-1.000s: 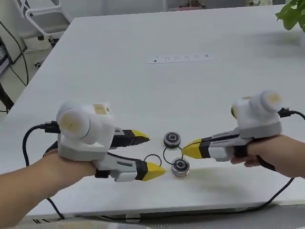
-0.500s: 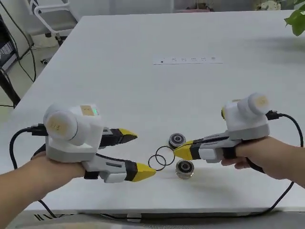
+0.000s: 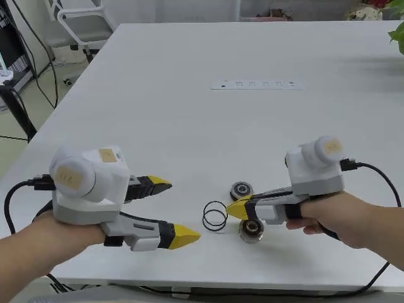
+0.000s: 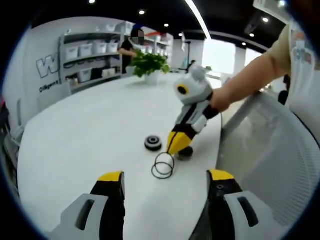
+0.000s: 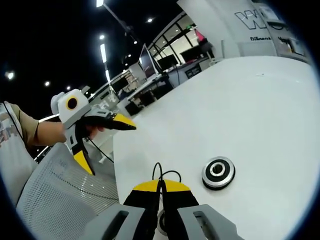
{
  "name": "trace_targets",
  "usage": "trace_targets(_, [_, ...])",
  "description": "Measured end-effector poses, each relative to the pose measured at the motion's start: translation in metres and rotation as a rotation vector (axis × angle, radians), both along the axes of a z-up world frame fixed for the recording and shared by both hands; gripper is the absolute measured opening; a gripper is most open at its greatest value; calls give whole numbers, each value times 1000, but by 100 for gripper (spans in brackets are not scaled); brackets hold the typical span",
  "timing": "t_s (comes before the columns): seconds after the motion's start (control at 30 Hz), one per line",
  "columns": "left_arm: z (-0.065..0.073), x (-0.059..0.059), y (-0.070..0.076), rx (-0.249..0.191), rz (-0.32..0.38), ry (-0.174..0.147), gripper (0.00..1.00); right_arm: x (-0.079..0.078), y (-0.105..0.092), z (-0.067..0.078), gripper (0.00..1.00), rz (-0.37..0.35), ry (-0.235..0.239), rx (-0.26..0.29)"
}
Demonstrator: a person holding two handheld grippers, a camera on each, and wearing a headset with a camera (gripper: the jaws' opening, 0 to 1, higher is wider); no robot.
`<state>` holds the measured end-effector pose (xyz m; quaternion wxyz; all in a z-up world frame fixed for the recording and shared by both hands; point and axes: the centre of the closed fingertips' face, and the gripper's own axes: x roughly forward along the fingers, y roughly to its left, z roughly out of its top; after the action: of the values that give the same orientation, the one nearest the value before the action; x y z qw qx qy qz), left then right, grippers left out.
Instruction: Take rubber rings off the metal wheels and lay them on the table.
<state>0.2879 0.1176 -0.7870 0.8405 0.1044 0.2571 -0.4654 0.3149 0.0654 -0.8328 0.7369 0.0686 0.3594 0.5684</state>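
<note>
Two black rubber rings lie flat on the white counter with their openings up. They overlap each other, and in the head view the pair's slight long axis runs roughly away from the person. Both rings are off the wheels.

Just right of them sit two metal wheels, the far wheel and the near wheel. Each lies on its face with the hub hole pointing up. The right gripper reaches in between them from the right. Its jaws are pressed together, and the yellow tips point left at the rings' edge. Whether they nip a ring I cannot tell.

The left gripper is held to the left of the rings and apart from them. Its jaws are spread wide, hold nothing and point right toward the rings.

The left gripper view looks along its open jaws straight at the rings. It shows the near wheel partly hidden behind the right gripper's tip, and a potted plant at the counter's far end. The right gripper view shows thin ring loops rising right at its closed tip. It also shows the far wheel's concentric face off to the right and the left gripper with its jaws agape near the counter's edge.
</note>
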Motion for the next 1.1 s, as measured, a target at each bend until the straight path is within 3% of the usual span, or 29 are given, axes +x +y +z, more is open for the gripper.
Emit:
trace_targets(0.7, [-4, -2, 2, 9, 5, 17, 68, 1, 1, -14, 0, -21, 17, -54])
trace_targets(1.1, [-7, -5, 3, 13, 6, 25, 67, 4, 0, -20, 2, 1, -12, -97])
